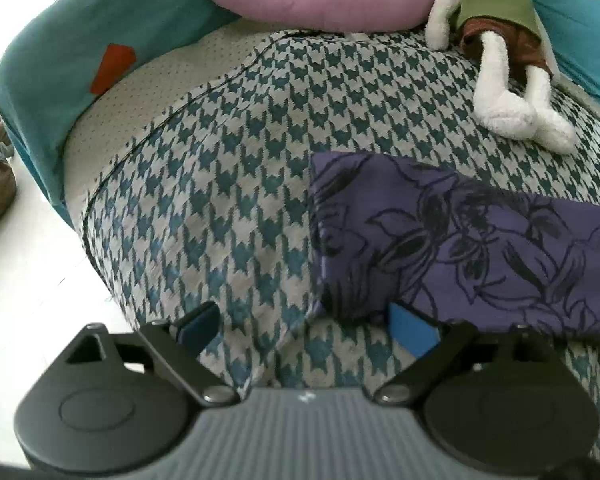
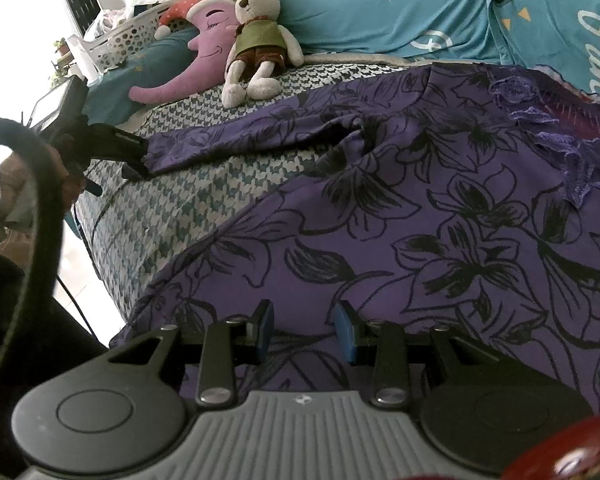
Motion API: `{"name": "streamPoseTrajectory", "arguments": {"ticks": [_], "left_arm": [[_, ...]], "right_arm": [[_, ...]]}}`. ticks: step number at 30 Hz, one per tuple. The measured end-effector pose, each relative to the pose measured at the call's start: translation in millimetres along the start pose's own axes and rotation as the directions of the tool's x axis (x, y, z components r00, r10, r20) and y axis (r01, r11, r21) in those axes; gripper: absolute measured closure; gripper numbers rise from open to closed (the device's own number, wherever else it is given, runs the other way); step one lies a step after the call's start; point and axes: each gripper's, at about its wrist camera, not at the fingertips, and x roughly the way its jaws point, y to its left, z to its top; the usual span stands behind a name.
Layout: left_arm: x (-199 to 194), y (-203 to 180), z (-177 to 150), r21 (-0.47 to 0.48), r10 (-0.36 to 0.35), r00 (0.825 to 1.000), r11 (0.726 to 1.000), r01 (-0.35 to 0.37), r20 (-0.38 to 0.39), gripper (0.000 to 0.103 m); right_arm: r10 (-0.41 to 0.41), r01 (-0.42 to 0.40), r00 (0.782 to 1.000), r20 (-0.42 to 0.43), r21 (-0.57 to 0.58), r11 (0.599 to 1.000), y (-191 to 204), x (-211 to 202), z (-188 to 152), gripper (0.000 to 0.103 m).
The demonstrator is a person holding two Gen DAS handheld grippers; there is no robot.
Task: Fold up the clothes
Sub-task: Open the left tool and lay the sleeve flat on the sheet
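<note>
A purple garment with black flower outlines [image 2: 400, 216] lies spread on the bed. Its long sleeve [image 1: 460, 240] stretches left over the houndstooth blanket. My left gripper [image 1: 306, 326] is open, fingers wide apart, with the sleeve's cuff end between them just ahead. In the right wrist view the left gripper [image 2: 136, 156] sits at that sleeve tip, a finger above and one below it. My right gripper [image 2: 306, 330] is open, low over the garment's near edge, with the purple cloth under and between its blue pads [image 2: 266, 328].
A teal-and-white houndstooth blanket [image 1: 228, 184] covers the bed. A pink moon pillow [image 2: 188, 64] and a white plush rabbit [image 2: 256, 40] lie at the head. A teal bolster [image 1: 60, 60] rims the bed. A black cable [image 2: 40, 184] loops at left. Pale floor [image 1: 32, 280] lies beyond the bed edge.
</note>
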Motion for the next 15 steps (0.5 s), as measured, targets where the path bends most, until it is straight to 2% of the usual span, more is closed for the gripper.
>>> {"name": "streamPoseTrajectory", "arguments": {"ticks": [4,8,15], "left_arm": [[-13,0,0,-0.026,-0.017,0.999,1.0,0.018,0.034,0.01],[-26,-8,1,-0.041,-0.084,0.994,0.995,0.088,0.073,0.01],[-44,-46,0,0.029,-0.181,0.978,0.983,0.179,0.104,0.009]], "right_arm": [[-0.002,0.002,1.0,0.006,0.014,1.0,-1,-3,0,0.069],[-0.007,0.006,1.0,0.017,0.024,1.0,-4,-9,-1,0.069],[-0.029,0.025,0.998,0.051,0.077,0.997,-15,-19,3,0.069]]}}
